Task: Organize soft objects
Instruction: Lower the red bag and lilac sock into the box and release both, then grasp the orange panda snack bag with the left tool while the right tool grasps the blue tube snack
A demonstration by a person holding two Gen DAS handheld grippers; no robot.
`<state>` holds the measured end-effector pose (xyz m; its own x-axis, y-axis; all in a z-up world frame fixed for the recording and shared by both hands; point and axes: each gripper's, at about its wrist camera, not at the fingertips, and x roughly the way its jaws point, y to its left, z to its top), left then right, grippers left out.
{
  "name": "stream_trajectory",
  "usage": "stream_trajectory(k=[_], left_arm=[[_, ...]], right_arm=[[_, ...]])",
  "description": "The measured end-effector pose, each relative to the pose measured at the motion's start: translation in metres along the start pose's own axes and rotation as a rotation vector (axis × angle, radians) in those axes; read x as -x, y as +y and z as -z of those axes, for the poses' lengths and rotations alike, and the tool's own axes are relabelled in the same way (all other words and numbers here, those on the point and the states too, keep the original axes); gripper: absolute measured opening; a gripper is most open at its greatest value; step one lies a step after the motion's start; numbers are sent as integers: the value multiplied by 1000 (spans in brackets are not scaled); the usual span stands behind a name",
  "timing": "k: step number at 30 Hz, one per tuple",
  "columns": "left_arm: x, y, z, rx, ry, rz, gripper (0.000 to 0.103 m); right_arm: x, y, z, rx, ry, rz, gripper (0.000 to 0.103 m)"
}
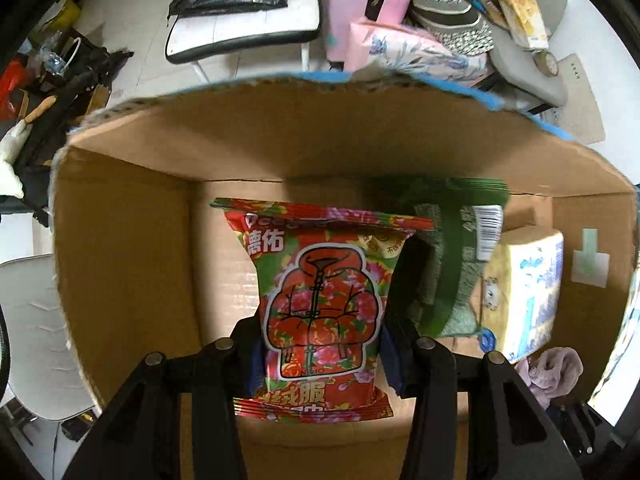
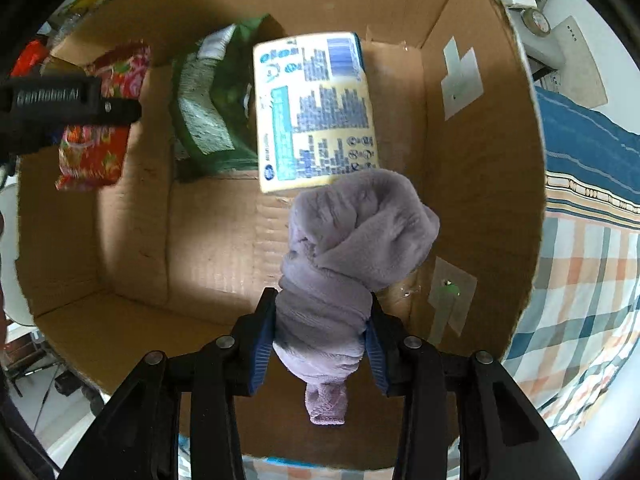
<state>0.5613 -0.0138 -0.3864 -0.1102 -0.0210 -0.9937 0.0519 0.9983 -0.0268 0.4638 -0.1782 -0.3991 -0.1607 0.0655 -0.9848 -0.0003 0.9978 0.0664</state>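
Red floral 德佑 pack clamped in left hand-held gripper, right hand-held gripper pinching lilac sock

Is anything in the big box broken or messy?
Nothing looks broken or spilled. The cardboard box has a ragged top edge, and the green packet leans tilted between the red packet and the tissue pack.

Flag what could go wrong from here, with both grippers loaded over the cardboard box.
The left gripper pinches the red floral packet by its lower half only; the puffy bag could slip or tip as it lowers. The right gripper clamps the lilac fleece bundle near its tail, so the bulk could unroll on release. It hangs right beside the tissue pack and could nudge it into the green packet.
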Motion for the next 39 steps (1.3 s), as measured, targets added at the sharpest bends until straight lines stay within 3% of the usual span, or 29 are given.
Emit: stream_trajectory(k=[6,9,11,15,16,18,19,24,33,39], left_arm=[[-4,4,-6,35,27,24,47],[5,8,-4,50,16,37,47],[13,10,0,52,-4,32,48],[32,13,15,45,-57,29,62],[37,12,21,37,-69,25,65],[44,12,35,30,-94,25,85],[48,12,44,24,-104,16,87],[64,10,80,17,-140,11,92],[124,-2,152,12,-329,-18,92],[154,-9,193,19,-412,-30,92]], right_arm=[[-4,1,-7,-9,19,-8,50],[2,6,-8,-5,15,-11,61],[7,9,-6,3,-2,4,73],[18,13,-3,4,-25,6,76],[20,13,0,5,-32,6,80],[27,16,4,0,-55,4,95],[30,19,6,-2,-68,0,102],[50,25,20,-9,-131,18,103],[94,16,56,-31,-238,39,103],[124,16,90,-36,-310,34,103]])
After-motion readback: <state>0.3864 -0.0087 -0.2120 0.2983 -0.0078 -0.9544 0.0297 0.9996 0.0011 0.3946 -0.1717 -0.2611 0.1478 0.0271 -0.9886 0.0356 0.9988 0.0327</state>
